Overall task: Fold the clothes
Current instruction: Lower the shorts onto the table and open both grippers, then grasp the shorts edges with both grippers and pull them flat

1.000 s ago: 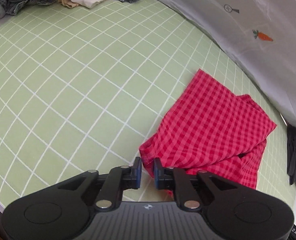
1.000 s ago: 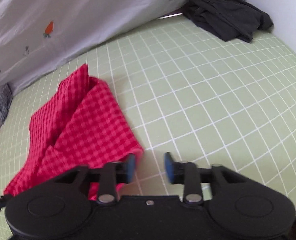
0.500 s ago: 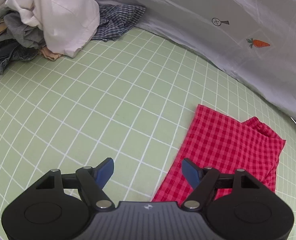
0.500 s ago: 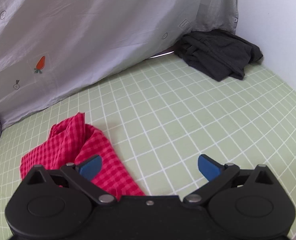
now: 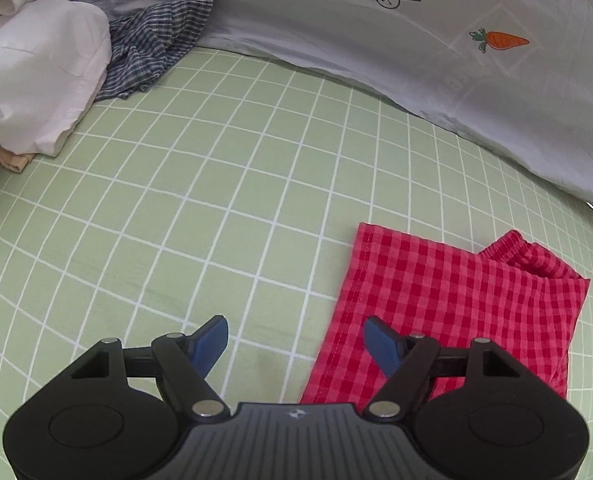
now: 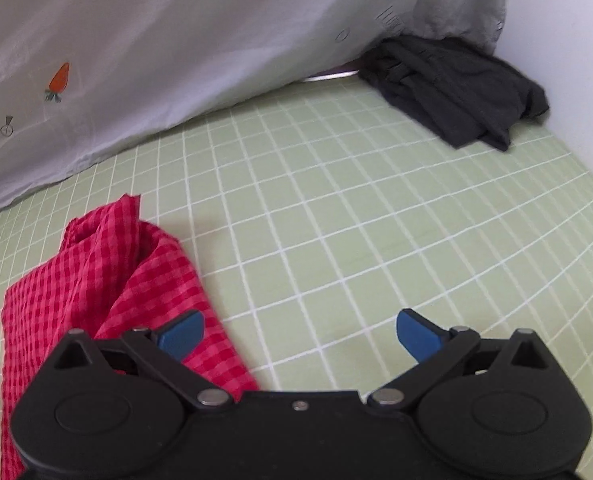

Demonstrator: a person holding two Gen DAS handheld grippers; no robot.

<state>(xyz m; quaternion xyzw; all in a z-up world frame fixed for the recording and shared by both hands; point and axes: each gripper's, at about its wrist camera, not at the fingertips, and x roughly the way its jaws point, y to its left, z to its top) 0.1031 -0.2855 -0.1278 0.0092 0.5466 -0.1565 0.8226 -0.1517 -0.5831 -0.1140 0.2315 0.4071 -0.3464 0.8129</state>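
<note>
Folded red checked shorts [image 5: 448,304] lie on the green grid sheet [image 5: 216,208], with the elastic waistband at the far right end. My left gripper [image 5: 296,340] is open and empty, just above the sheet at the shorts' left edge. In the right wrist view the same shorts [image 6: 108,280] lie at lower left, a little bunched at the far end. My right gripper [image 6: 296,334] is open and empty above the shorts' right edge.
A pile of unfolded clothes with a white garment [image 5: 36,80] and a blue checked shirt [image 5: 156,44] sits far left. A dark crumpled garment [image 6: 456,88] lies at the far right by the white wall. A grey carrot-print sheet [image 5: 416,40] hangs along the back.
Both grippers have opened and let go of the red shorts, then lifted and drawn back. The shorts now lie folded on the sheet.
</note>
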